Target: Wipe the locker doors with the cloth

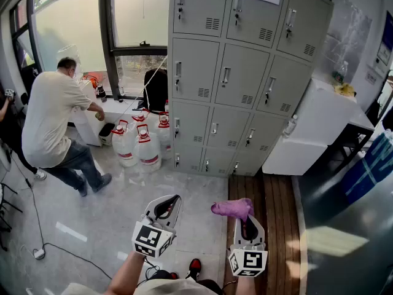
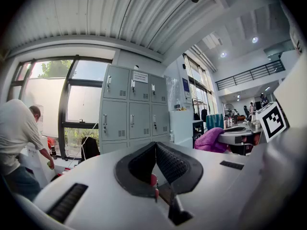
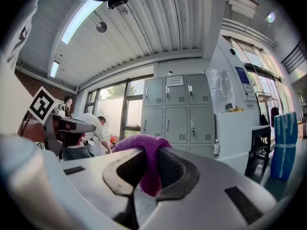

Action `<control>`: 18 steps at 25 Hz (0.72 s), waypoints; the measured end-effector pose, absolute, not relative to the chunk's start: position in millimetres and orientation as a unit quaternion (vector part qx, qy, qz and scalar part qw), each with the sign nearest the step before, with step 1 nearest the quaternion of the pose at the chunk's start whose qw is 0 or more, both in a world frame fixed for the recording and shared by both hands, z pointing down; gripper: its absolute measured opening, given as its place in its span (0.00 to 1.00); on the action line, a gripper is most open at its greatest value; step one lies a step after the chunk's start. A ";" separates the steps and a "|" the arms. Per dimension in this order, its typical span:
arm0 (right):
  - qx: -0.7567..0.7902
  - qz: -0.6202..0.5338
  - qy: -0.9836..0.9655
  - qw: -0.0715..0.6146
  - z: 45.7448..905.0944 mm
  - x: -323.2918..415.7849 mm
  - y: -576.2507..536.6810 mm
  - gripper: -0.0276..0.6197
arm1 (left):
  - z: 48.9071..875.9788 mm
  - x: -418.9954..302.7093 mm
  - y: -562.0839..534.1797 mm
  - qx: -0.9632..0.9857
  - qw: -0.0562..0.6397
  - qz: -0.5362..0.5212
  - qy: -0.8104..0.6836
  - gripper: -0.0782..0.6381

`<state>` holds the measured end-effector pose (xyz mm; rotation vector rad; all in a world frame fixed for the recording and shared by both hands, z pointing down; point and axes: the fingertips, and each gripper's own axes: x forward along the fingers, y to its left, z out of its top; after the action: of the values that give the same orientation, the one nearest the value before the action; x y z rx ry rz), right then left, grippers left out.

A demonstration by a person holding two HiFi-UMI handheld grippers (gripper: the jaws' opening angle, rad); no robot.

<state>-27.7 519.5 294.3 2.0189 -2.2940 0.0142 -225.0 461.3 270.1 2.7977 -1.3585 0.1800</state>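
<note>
Right gripper view reveals jaws pinching cloth (image 3: 144, 150).

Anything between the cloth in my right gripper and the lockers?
Nothing: the head view shows only bare wooden planks between the purple cloth in the right gripper and the lockers.

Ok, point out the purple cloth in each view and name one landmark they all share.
Head view: the purple cloth is low and right of centre, pinched at the tip of the right gripper.
Left gripper view: it is right of the middle, further right than the lockers.
Right gripper view: it is at the centre, clamped between the jaws.
Shared landmark: the grey lockers, visible in all three.
</note>
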 end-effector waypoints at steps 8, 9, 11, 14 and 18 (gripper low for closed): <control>0.657 0.005 -0.752 0.044 297.4 -21.9 503.9 0.14 | 274.0 -216.6 446.3 0.898 0.016 0.060 -0.435 0.14; 0.656 0.006 -0.753 0.044 297.8 -20.3 501.3 0.14 | 274.3 -214.9 444.0 0.898 0.016 0.061 -0.435 0.14; 0.656 0.009 -0.754 0.044 297.8 -16.6 495.7 0.14 | 274.8 -211.0 439.3 0.897 0.017 0.062 -0.437 0.14; 0.653 0.009 -0.757 0.041 298.7 -8.2 486.1 0.14 | 277.0 -203.2 431.8 0.895 0.017 0.064 -0.441 0.14; 0.645 0.010 -0.763 0.037 302.0 6.6 471.7 0.14 | 280.5 -190.5 422.8 0.890 0.017 0.066 -0.450 0.14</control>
<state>6.6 471.7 302.0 1.9790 -2.3435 0.0310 -190.5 422.8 280.5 2.7667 -1.3994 0.2060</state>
